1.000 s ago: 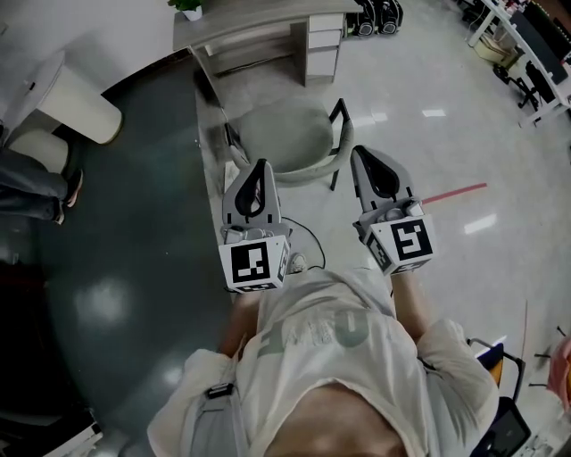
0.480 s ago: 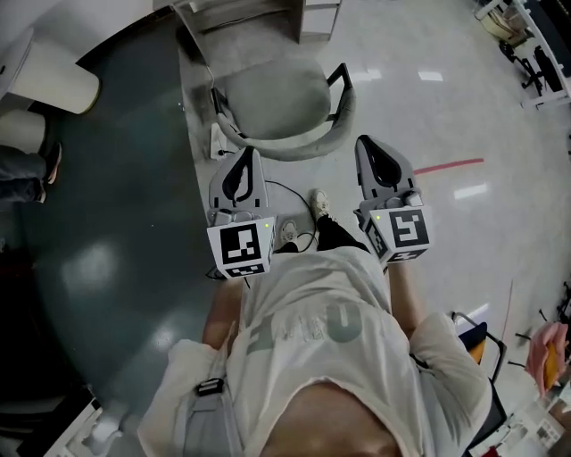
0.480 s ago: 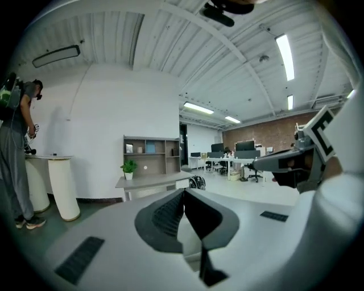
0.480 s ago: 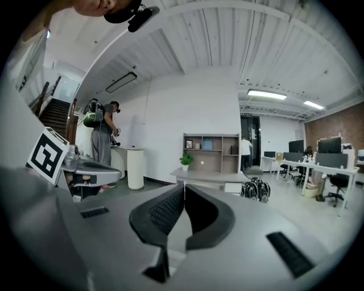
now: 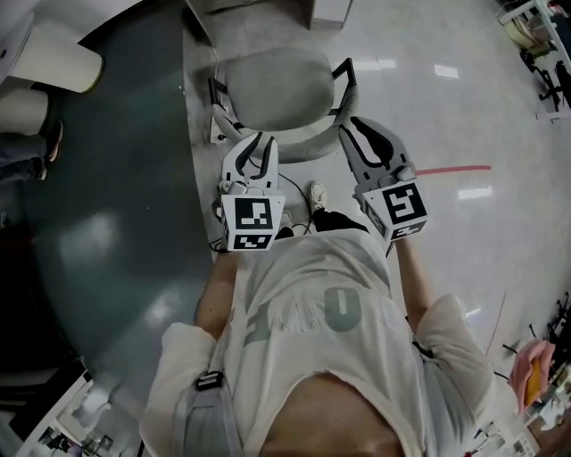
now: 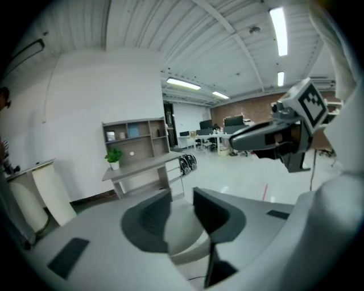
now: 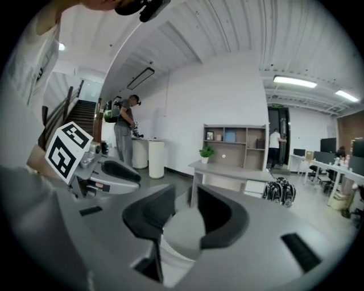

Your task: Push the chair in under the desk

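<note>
A grey padded chair (image 5: pixel 272 89) with a curved backrest (image 5: pixel 294 150) and black arm frames stands ahead of me, facing the grey desk (image 6: pixel 142 167); only the desk's edge (image 5: pixel 250 7) shows in the head view. My left gripper (image 5: pixel 258 140) hangs over the backrest's left part. My right gripper (image 5: pixel 350 128) is at its right end. Both pairs of jaws have just been opening and stand a little apart, with nothing between them. The chair's seat (image 6: pixel 185 236) shows beyond the left gripper's (image 6: pixel 182 196) gap, and the chair (image 7: pixel 182 236) likewise beyond the right gripper's (image 7: pixel 185 196).
A cable and power strip (image 5: pixel 217 136) lie on the floor left of the chair. White cylinders (image 5: pixel 53 58) and a person's legs (image 5: pixel 27 152) are at far left. A shelf (image 6: pixel 133 136) and plant (image 6: pixel 114 154) sit behind the desk; bags (image 7: pixel 278 190) beside it.
Both grippers have come down and forward to the chair's backrest, and their jaws have parted slightly. The chair now sits closer in the head view.
</note>
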`<move>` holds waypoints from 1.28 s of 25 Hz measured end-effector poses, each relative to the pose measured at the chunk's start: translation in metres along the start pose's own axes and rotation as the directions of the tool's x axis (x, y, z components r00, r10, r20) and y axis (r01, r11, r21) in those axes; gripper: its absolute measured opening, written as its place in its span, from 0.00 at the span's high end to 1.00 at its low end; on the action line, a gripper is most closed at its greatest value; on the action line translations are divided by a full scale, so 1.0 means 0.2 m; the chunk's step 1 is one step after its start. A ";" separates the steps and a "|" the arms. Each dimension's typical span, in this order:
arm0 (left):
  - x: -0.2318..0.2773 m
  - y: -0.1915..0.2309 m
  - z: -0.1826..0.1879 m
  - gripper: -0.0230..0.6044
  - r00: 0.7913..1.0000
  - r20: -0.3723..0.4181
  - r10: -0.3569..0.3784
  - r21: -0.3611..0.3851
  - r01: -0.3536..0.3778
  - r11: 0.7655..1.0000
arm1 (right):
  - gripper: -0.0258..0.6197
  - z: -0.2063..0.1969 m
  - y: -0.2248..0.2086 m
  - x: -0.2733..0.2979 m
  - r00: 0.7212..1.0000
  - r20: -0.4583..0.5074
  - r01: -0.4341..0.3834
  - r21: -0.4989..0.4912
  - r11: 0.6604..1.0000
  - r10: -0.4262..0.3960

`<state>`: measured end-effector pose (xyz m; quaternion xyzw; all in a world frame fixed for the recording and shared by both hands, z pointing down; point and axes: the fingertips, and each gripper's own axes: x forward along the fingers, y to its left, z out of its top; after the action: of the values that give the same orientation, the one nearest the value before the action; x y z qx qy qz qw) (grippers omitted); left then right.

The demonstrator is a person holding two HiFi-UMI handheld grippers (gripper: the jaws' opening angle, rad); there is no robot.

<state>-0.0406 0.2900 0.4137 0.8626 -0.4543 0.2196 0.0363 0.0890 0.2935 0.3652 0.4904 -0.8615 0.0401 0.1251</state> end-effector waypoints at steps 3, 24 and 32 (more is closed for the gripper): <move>0.12 -0.08 -0.13 0.58 0.989 -0.124 -0.085 0.147 0.103 0.984 | 0.55 -0.11 0.05 0.13 0.991 -0.081 -0.113 -0.071 0.991 0.107; 0.33 -0.34 -0.80 0.58 0.681 -0.670 -0.297 0.303 0.616 0.727 | 0.55 -1.28 0.36 0.31 0.545 -0.768 -0.751 -0.267 0.605 0.338; 0.45 -0.35 -0.89 0.60 0.644 -0.689 -0.331 0.280 0.659 0.698 | 0.72 -1.33 0.37 0.39 0.504 -0.778 -0.805 -0.266 0.530 0.375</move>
<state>-0.0018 0.3074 0.6201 0.8194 -0.0789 0.5677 0.0077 0.0348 0.3177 0.6459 0.0273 -0.8449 -0.0304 0.5334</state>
